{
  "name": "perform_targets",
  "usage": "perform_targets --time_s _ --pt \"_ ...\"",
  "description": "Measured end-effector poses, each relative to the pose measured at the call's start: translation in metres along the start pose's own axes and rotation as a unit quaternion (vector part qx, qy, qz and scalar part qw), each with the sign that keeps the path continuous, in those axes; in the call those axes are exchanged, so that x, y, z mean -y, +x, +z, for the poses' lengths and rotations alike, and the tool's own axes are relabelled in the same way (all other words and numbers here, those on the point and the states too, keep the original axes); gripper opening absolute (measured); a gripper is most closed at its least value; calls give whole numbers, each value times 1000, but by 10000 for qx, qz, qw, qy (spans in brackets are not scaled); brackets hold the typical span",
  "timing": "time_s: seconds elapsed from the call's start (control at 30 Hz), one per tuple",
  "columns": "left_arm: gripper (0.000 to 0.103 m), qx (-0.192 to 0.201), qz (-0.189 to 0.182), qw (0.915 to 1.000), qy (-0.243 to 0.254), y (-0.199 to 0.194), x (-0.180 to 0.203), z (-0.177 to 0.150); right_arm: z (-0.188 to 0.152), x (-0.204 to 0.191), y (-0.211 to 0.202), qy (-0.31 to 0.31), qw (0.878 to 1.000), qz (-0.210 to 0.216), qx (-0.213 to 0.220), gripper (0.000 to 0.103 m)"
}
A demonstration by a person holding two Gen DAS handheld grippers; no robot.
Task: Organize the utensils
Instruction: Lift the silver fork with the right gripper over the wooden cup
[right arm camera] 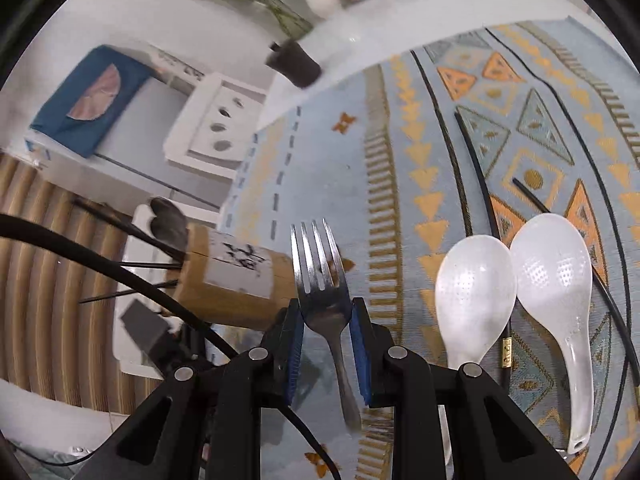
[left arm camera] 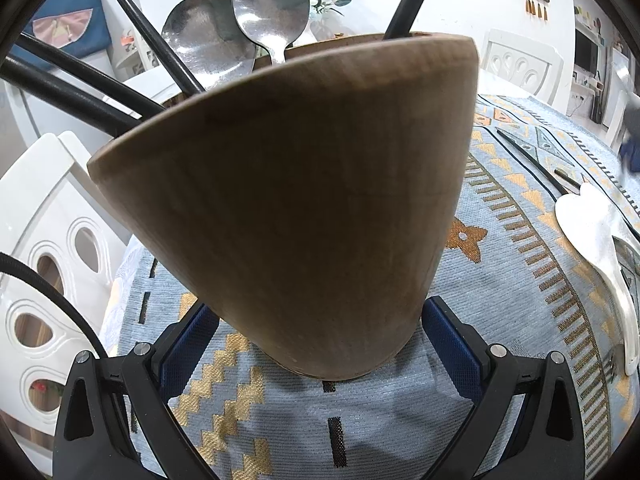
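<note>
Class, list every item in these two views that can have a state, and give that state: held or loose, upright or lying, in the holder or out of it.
Left gripper: shut on the wooden holder.
Wooden holder: gripped, tilted.
Metal spoons: standing in the holder.
Black chopsticks: some in the holder, others lying on the tablecloth.
Right gripper: shut on the fork.
Fork: held, tines forward, out of the holder.
White spoons: loose, lying side by side, bowls up.

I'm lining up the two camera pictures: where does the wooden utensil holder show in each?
Left wrist view: the wooden utensil holder fills the centre, clamped between the left gripper pads.
Right wrist view: the holder sits lower left, tipped sideways, behind the fork that the right gripper holds.
Shared landmark: the two metal spoons sticking out of it.
</note>
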State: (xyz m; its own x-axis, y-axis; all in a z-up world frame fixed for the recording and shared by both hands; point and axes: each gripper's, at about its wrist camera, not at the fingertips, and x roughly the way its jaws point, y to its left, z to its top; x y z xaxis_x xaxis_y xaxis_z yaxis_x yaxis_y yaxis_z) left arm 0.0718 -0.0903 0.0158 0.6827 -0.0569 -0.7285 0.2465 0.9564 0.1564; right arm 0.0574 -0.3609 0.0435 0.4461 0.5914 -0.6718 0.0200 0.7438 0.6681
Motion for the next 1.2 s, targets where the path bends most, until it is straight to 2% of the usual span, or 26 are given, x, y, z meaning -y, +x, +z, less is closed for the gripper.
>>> perform_targets --time_s 0.17,0.37,0.5,0.67,0.87,1.2 --pt "102 0 -1 10000 0 0 0 0 11 -19 -23 -112 9993 129 347 22" --pt "102 0 -1 10000 0 0 1 0 37 -48 -67 -281 9936 290 1058 22" --pt "102 1 1 10000 0 0 1 0 59 -81 -92 -454 9867 511 1474 22" --pt "102 1 1 10000 1 0 1 0 72 -128 -116 -894 9764 797 1798 22" --pt "102 2 3 10000 2 0 1 0 78 -171 -110 -1313 9691 1175 1724 22" --pt "102 2 4 10000 2 0 1 0 55 -180 -22 -1654 9809 583 840 23"
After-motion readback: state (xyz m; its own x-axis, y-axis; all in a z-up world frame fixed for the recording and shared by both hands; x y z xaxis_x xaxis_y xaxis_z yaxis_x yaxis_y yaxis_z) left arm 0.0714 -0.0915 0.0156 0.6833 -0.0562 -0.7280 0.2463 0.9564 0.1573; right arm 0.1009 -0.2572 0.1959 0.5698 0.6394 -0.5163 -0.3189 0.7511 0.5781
